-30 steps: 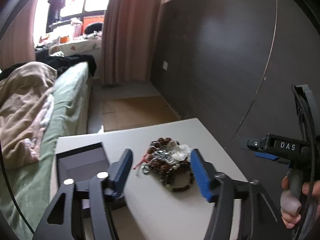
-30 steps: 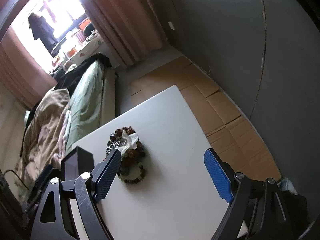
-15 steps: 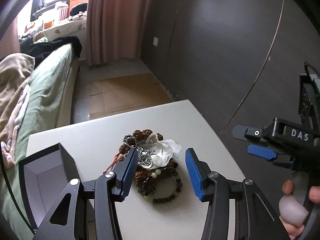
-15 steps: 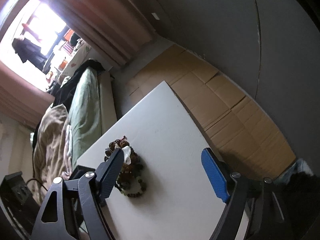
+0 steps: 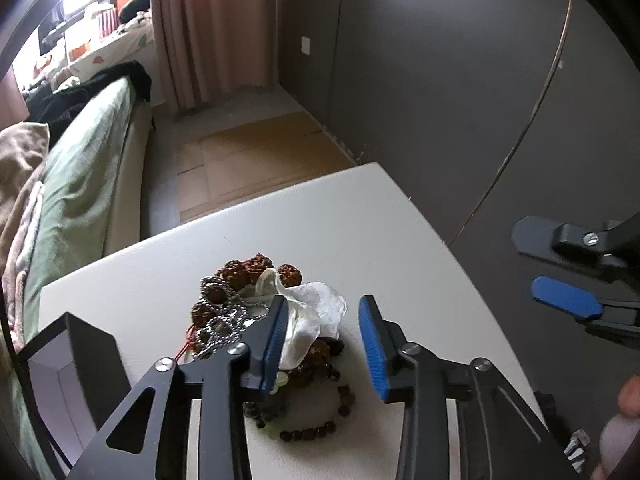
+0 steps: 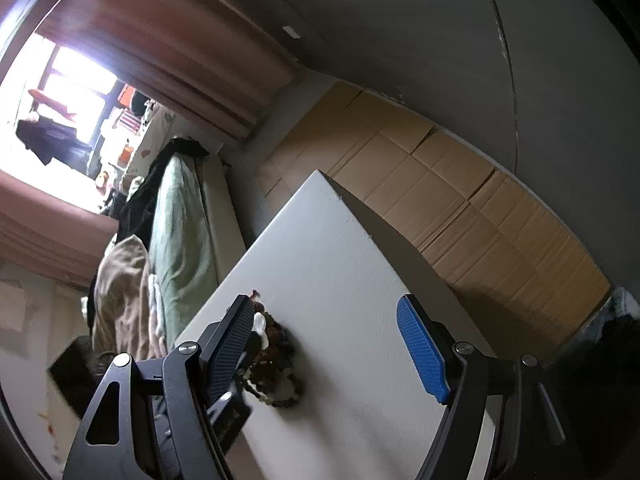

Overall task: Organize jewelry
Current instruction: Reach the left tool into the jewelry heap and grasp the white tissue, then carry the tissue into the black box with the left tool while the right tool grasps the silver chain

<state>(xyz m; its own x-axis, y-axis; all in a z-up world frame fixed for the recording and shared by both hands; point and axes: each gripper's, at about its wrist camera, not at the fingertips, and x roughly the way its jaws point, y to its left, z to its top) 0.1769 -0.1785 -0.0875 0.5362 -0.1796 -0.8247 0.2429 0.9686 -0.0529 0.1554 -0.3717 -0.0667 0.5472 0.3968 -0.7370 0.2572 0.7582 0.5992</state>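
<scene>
A tangled pile of jewelry (image 5: pixel 256 304) lies on the white table (image 5: pixel 360 224): brown bead bracelets, a silver ball chain (image 5: pixel 224 320), a white translucent piece (image 5: pixel 316 312) and a dark bead bracelet (image 5: pixel 316 428). My left gripper (image 5: pixel 324 344) is open, low over the pile, its jaws on either side of the white piece. An open black jewelry box (image 5: pixel 68 380) stands at the left. My right gripper (image 6: pixel 324 348) is open above the table, to the right of the pile (image 6: pixel 276 356); it also shows in the left wrist view (image 5: pixel 568 272).
A bed with green sheet (image 5: pixel 80 184) and crumpled blankets lies left of the table. Dark wall panels (image 5: pixel 440 80) stand behind and to the right. Flattened cardboard (image 6: pixel 460 200) covers the floor beyond the table's far edge. Curtains (image 5: pixel 208 28) hang by the window.
My left gripper has moved forward and down onto the jewelry pile and its jaws have narrowed around the white piece. My right gripper has tilted and drifted right, staying open.
</scene>
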